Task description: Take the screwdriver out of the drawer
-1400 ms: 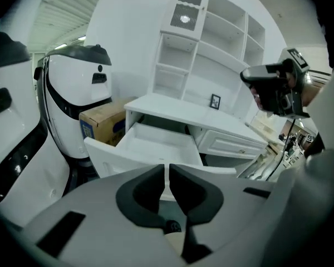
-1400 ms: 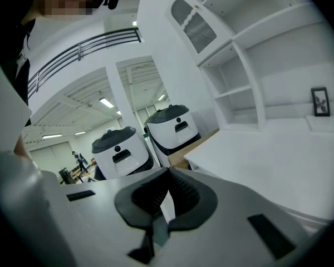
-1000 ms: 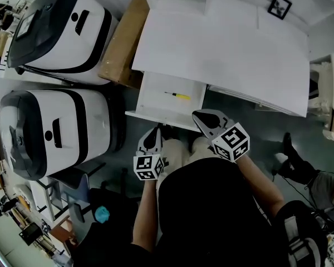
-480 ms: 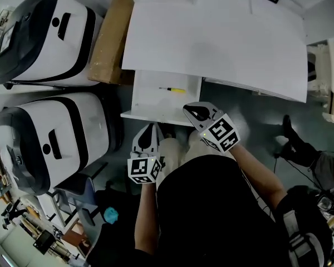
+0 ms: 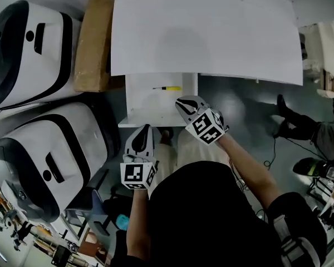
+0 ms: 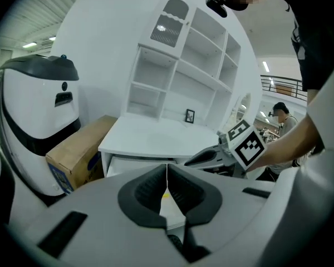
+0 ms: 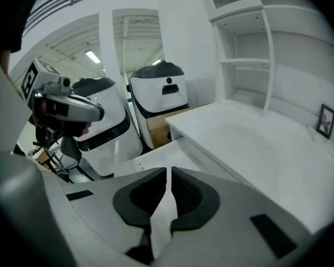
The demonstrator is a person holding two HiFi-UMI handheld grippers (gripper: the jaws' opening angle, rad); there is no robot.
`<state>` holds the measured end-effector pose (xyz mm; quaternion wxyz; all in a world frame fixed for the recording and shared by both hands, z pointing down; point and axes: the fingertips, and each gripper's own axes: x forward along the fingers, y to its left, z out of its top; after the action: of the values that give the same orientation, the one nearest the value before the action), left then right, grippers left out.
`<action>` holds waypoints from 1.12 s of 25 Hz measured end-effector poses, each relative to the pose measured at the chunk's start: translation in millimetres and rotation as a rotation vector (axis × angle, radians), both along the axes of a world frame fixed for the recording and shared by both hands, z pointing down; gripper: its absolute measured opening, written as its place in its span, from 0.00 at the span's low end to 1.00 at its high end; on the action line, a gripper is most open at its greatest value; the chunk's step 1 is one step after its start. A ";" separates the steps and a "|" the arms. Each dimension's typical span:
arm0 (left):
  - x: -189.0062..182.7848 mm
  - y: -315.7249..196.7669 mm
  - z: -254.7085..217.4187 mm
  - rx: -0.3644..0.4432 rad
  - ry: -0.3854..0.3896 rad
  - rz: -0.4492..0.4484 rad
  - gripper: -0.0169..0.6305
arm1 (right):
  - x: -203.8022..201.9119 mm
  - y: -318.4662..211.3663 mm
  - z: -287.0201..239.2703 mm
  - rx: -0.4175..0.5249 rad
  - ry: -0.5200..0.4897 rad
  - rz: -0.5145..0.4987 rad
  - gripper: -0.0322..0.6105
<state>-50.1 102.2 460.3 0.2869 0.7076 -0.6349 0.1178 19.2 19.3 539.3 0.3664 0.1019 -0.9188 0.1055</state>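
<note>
My right claw [image 5: 182, 100], jaws together, hovers above the drawer [image 5: 143, 103]. Unless they part, I risk shoving away the screwdriver [image 5: 169, 88] just ahead.

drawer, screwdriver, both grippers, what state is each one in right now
drawer: open, pulled out from under the desk top
screwdriver: lying flat near the back of the drawer, not held
left gripper: shut, empty, just outside the drawer's front edge
right gripper: jaws all but together, empty, at the drawer's front right corner, short of the screwdriver
</note>
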 end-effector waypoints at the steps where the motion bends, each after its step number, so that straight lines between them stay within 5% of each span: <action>1: -2.5 -1.6 0.4 -0.002 -0.005 0.022 0.07 | -3.1 -1.1 10.4 -0.002 0.021 0.004 0.12; 11: -25.3 9.1 17.1 -0.055 0.011 0.209 0.07 | -23.5 -10.8 114.5 0.020 0.243 -0.016 0.16; 17: -44.9 -0.9 24.1 -0.015 0.060 0.160 0.07 | -36.3 -22.7 167.1 0.074 0.393 -0.099 0.20; 28: -62.4 26.1 53.7 -0.087 0.072 0.156 0.07 | -37.2 -27.2 231.6 0.236 0.606 -0.285 0.21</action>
<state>-112.4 128.3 514.0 0.3301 0.7454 -0.5616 0.1419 -18.0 -7.9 770.9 0.6192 0.0410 -0.7791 -0.0884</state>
